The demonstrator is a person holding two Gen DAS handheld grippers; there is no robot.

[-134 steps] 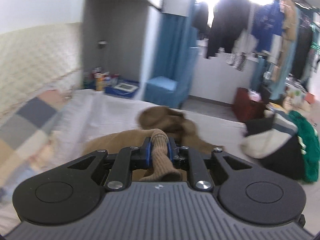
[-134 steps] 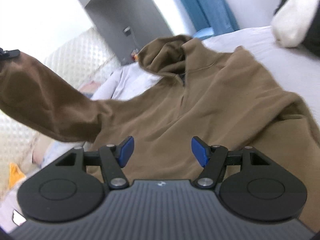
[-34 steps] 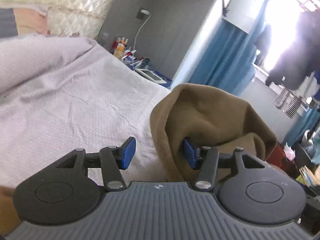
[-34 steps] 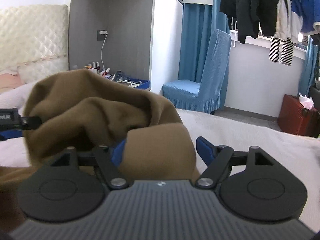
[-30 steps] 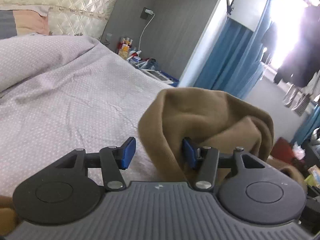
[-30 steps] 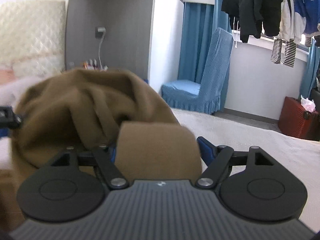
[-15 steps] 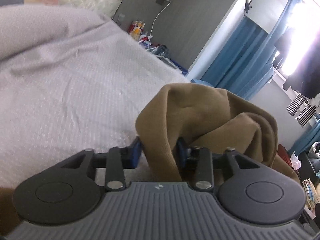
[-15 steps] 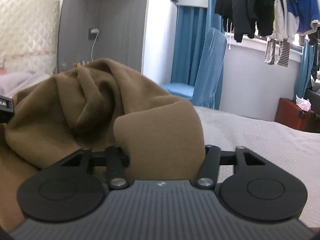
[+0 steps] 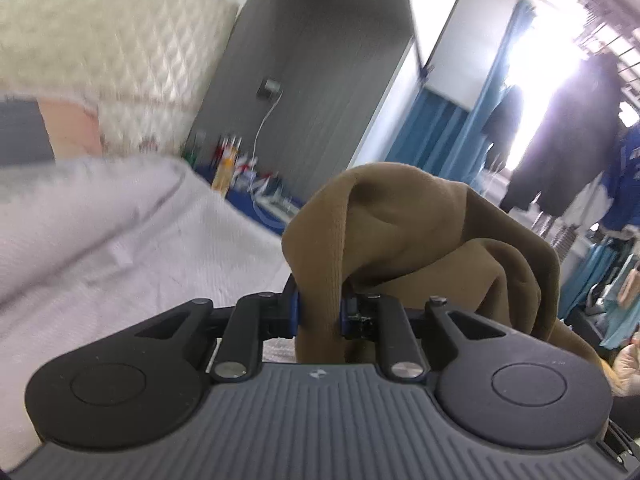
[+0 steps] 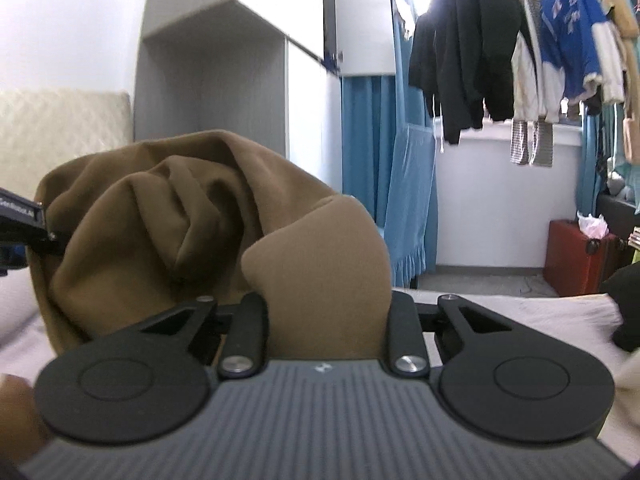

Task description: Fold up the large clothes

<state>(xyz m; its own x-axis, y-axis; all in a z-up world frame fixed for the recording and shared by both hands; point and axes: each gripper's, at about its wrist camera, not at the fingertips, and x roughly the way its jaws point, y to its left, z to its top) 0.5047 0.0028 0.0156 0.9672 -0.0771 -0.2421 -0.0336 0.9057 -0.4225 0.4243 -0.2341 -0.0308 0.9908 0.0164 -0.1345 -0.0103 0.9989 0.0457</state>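
The brown hoodie (image 9: pixel 420 232) is bunched up and lifted off the bed. My left gripper (image 9: pixel 320 314) is shut on a ribbed edge of the hoodie, which rises between its blue pads. My right gripper (image 10: pixel 326 316) is shut on another fold of the hoodie (image 10: pixel 200 216); the cloth hides its fingertips. The left gripper's tip shows at the left edge of the right wrist view (image 10: pixel 20 220), holding the far side of the bunched cloth. The rest of the hoodie hangs out of sight below both grippers.
The pale lavender bedspread (image 9: pixel 120 248) lies below and to the left. A quilted headboard (image 9: pixel 100 52) stands at the back left. A blue covered chair (image 10: pixel 412 200), a red box (image 10: pixel 580 260) and hanging clothes (image 10: pixel 472 48) are across the room.
Both grippers have closed on the hoodie's hood end and lifted it up from the bed. The view has tilted upward, with blur in the left wrist view.
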